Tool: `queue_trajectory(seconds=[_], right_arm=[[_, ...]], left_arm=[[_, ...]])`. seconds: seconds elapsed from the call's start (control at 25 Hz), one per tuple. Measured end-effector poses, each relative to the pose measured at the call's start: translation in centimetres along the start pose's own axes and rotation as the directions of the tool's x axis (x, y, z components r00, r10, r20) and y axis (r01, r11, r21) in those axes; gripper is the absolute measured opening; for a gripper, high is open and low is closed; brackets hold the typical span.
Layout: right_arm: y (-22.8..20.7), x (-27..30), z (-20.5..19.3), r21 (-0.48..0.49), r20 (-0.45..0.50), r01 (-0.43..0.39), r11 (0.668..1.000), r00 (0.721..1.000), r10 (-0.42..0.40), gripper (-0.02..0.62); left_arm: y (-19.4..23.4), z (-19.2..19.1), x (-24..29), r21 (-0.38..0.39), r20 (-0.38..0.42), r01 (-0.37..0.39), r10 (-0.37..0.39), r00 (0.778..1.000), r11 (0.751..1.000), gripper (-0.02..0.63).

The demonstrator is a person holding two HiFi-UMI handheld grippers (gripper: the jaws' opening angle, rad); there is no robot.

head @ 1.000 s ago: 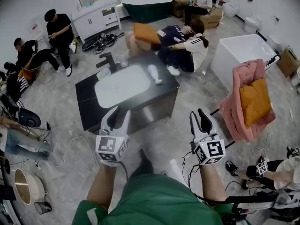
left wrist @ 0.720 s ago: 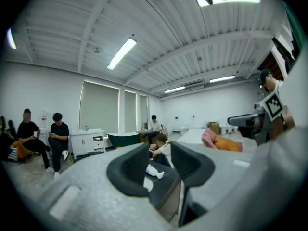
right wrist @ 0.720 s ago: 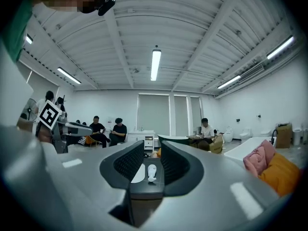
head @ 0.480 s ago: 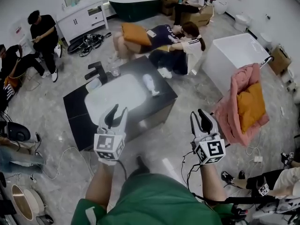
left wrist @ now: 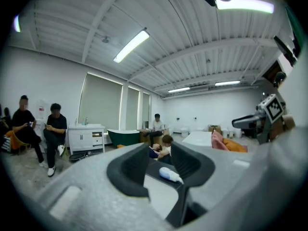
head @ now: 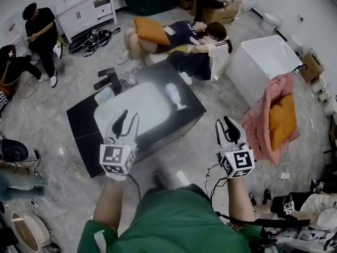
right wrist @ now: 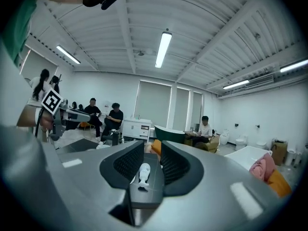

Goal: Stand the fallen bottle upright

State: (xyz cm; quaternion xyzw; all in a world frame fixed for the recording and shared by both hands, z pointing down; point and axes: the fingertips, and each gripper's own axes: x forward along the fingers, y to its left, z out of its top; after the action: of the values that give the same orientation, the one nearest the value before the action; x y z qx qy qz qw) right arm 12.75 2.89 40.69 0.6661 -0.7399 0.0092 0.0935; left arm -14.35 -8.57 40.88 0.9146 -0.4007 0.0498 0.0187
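A white bottle [head: 175, 96] lies on its side on the black vanity counter [head: 192, 108], just right of the white basin [head: 131, 107]. It also shows between the jaws in the left gripper view as the bottle [left wrist: 170, 175] and in the right gripper view as the bottle [right wrist: 143, 173], still far off. My left gripper [head: 128, 118] hovers open over the counter's near edge, holding nothing. My right gripper [head: 223, 123] is open and empty, off the counter's right corner, above the floor. Both are well short of the bottle.
A black faucet [head: 108, 78] and a clear glass [head: 129, 78] stand at the counter's far side. People sit on the floor [head: 200, 46] just beyond. A white bathtub [head: 263, 62] and a pink chair [head: 279, 115] are to the right. Cables [head: 68, 167] lie on the floor.
The counter and bottle have come nearer and slid left in the head view. Both grippers stay open and empty at much the same height.
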Motion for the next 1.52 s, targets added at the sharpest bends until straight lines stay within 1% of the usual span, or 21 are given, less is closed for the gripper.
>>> queue_trajectory(seconds=[0.16,0.32,0.44,0.56,0.64,0.76,0.84,0.92,1.08,1.24,1.32,1.4,1.52], right_arm=[[1.5,3.2,-1.3,-0.039,-0.066,-0.059,0.998,0.996,0.056,0.104],[2.2,5.8,-2.5,-0.114,-0.15,-0.154,0.982,0.979,0.136,0.104],[2.4,8.1,-4.2,-0.176,-0.214,-0.248,0.953,0.954,0.208,0.104],[2.6,11.0,-6.7,-0.224,-0.27,-0.329,0.917,0.925,0.266,0.104],[2.5,13.2,-8.4,-0.227,-0.3,-0.375,0.899,0.905,0.302,0.103],[1.8,16.3,-10.4,-0.203,-0.345,-0.44,0.875,0.868,0.357,0.104],[1.2,18.0,-11.5,-0.192,-0.375,-0.486,0.852,0.839,0.394,0.104],[0.9,19.4,-12.9,-0.194,-0.412,-0.545,0.816,0.8,0.436,0.104],[0.2,22.0,-16.5,-0.218,-0.491,-0.663,0.716,0.709,0.506,0.104],[0.4,23.1,-19.6,-0.187,-0.562,-0.762,0.62,0.6,0.569,0.104],[0.4,23.6,-21.0,-0.178,-0.588,-0.796,0.579,0.557,0.586,0.104],[0.4,24.1,-22.1,-0.177,-0.606,-0.818,0.547,0.529,0.595,0.104],[0.5,25.1,-23.6,-0.184,-0.624,-0.834,0.521,0.508,0.594,0.103]], left_arm=[[2.0,-1.1,1.1,-0.017,-0.013,0.001,-0.001,1.0,1.0,0.141],[2.8,-1.7,2.2,-0.033,-0.043,0.0,-0.002,0.999,0.999,0.141],[2.7,-2.2,3.4,-0.031,-0.063,0.0,-0.002,0.998,1.0,0.141],[3.2,-3.2,4.8,-0.038,-0.087,-0.025,0.022,0.996,0.999,0.14],[3.7,-3.9,5.8,-0.044,-0.103,-0.052,0.047,0.994,0.998,0.14],[4.0,-4.2,7.7,-0.046,-0.126,-0.086,0.08,0.989,0.995,0.138],[4.2,-4.5,8.9,-0.046,-0.145,-0.113,0.105,0.984,0.993,0.137],[4.3,-5.2,9.8,-0.051,-0.171,-0.146,0.135,0.976,0.988,0.137],[4.0,-7.1,12.4,-0.063,-0.217,-0.193,0.175,0.96,0.979,0.137],[3.4,-8.2,14.1,-0.08,-0.252,-0.247,0.22,0.942,0.966,0.135],[2.9,-8.4,14.8,-0.081,-0.262,-0.263,0.234,0.936,0.961,0.133],[2.5,-8.6,15.0,-0.08,-0.274,-0.273,0.242,0.931,0.959,0.132],[2.6,-9.3,14.9,-0.076,-0.295,-0.287,0.253,0.921,0.955,0.132]])
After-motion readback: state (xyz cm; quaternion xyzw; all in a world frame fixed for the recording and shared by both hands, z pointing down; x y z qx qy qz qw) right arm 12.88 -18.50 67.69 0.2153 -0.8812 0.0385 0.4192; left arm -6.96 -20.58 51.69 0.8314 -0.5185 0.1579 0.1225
